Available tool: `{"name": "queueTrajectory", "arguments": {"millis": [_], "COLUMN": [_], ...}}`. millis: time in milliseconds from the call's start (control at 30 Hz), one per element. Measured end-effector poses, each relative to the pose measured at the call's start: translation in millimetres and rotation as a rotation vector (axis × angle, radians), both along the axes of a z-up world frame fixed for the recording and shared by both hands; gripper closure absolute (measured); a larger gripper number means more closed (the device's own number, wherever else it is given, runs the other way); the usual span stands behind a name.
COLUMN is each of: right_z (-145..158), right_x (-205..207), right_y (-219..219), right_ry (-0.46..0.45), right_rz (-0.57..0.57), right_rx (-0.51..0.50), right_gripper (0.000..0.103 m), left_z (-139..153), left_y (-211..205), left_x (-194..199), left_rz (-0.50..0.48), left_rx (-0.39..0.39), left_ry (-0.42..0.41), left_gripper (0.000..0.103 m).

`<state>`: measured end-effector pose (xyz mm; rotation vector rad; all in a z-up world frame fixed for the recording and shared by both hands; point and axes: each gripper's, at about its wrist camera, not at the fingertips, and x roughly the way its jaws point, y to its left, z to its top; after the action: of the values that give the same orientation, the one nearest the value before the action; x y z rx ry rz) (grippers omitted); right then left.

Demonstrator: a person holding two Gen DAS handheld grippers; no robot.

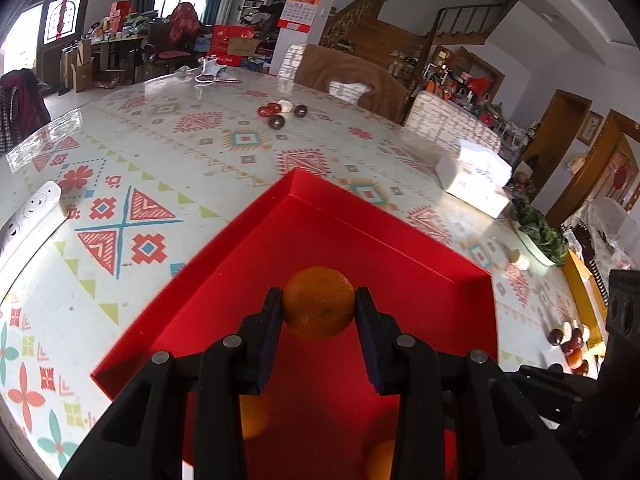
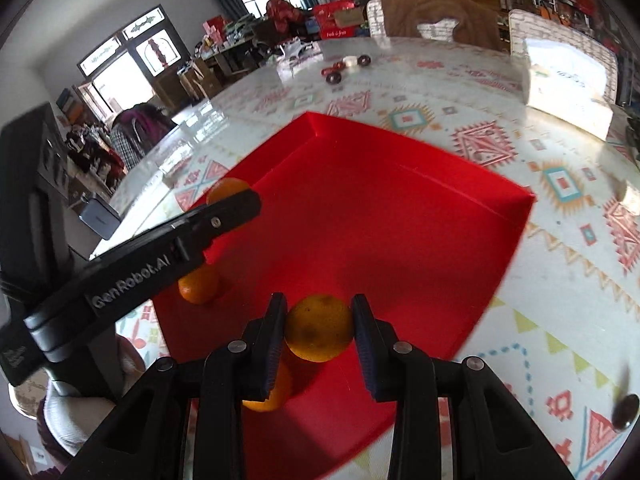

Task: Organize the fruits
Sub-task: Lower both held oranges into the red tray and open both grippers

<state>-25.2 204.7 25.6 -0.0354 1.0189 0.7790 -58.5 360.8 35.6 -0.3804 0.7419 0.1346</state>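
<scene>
A red tray point(image 1: 360, 200) lies on the patterned table, also in the right wrist view point(image 2: 400, 216). My left gripper point(image 1: 319, 304) is shut on an orange point(image 1: 319, 300) and holds it above the tray. My right gripper point(image 2: 319, 330) is shut on another orange point(image 2: 319, 328) above the tray's near part. In the right wrist view the left gripper point(image 2: 236, 200) reaches in from the left with its orange point(image 2: 226, 189) behind its fingertip. Two more oranges lie in the tray: one point(image 2: 199, 286) at the left, one point(image 2: 276, 394) under my right fingers.
Small red and dark round items point(image 1: 280, 114) lie at the table's far side. A white tissue box point(image 1: 476, 184) stands at the right, a white power strip point(image 1: 28, 216) at the left edge. Chairs point(image 1: 348, 76) line the far side. More small items point(image 1: 568, 344) lie at the right.
</scene>
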Motion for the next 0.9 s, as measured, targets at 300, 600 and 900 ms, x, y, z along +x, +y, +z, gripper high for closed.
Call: {"name": "queueTrajectory", "arguments": {"millis": [300,600,900], "right_z": [-1,17,28], "right_x": [-3,-13,-26], "right_y": [13,-3,-50], "right_ry": [-0.027,-0.073,-0.089], "right_rz": [0.015,-0.008,-0.085], "right_rx": [-0.008,0.013,0.043], "right_gripper": [0.066,0.059,0.05], "left_z": [-3,15,39], "left_y": [9,0,-29], "left_x": [0,-12,-35], "left_rz": [0.034,0.063,0.07], "left_rx": [0.003,0.072,0.169], "left_ry": [0.016,-0.008,-0.048], "left_gripper": [0.058,0.043,0.04]}}
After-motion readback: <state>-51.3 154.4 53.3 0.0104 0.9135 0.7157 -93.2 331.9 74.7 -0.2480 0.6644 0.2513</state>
